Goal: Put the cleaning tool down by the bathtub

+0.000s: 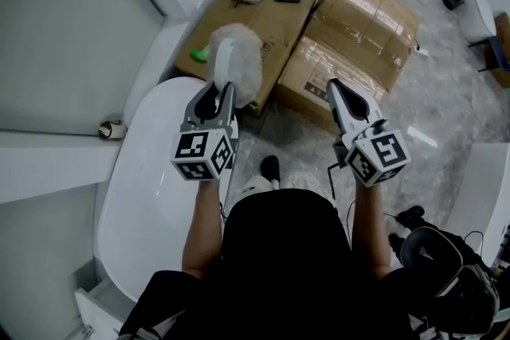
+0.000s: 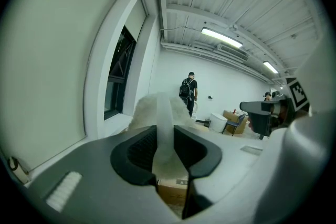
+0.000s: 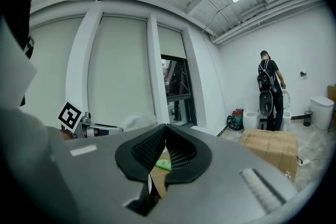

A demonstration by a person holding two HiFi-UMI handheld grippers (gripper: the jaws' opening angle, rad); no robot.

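Nearest in the head view is the person's dark torso (image 1: pixel 279 267), filling the 6 o'clock edge; both forearms reach up from it. The left tool (image 1: pixel 222 90) sits just left of centre, pinching the white handle of a fluffy duster (image 1: pixel 245 64), whose head stands out toward 12 o'clock over the edge of a flat cardboard sheet (image 1: pixel 271 16). The white bathtub (image 1: pixel 151 171) lies at 8 o'clock of that tool, its rim just beside it. The right tool (image 1: pixel 335 87) hangs over a taped cardboard box (image 1: pixel 362 32) at 1 o'clock; grey floor (image 1: pixel 454 107) runs off toward 3 o'clock.

In the left gripper view, the left tool (image 2: pixel 165 139) is pressed onto the duster's handle (image 2: pixel 164 113), which rises upright between the pads; the fluff shows behind it toward 11 o'clock.

In the right gripper view, the right tool (image 3: pixel 164 147) is pressed together at the tips with nothing held; a green item (image 3: pixel 163 164) lying on cardboard shows through the gap below.

As I judge it, the task is only partly done: the duster is near the tub but aloft, not yet set down. What is left is lowering it to the floor beside the tub and letting go.
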